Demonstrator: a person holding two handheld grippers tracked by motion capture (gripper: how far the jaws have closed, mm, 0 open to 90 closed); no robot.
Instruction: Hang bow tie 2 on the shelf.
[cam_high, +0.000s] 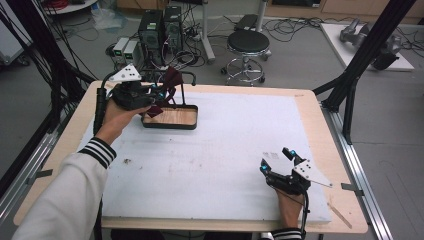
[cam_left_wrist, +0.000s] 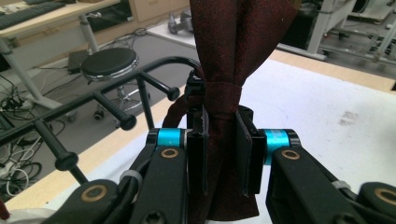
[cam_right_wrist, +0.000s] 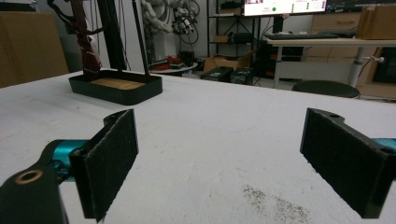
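Right gripper (cam_high: 278, 161) rests near right on the bench (cam_high: 225, 150), jaws wide apart, holding nothing; parked, apparently, while the other hand works. Far left, the left gripper (cam_left_wrist: 220, 149) has its jaws clamped on a bunched dark red cloth (cam_left_wrist: 233, 51), lifted beside the black rack (cam_high: 186, 85), likely for hanging on a peg. The rack's wooden tray (cam_high: 172, 117) sits below; pegs (cam_left_wrist: 123, 119) crowd the approach. Stool (cam_high: 247, 42) beyond.

Dark red cloth (cam_left_wrist: 233, 56), matt woven weave. Rack (cam_left_wrist: 116, 88) of black metal, slight sheen; tray (cam_high: 170, 117) floor pale wood. Gripper pads (cam_right_wrist: 109, 158) rough black foam. Table cover (cam_high: 225, 150) white, matt, scuffed.
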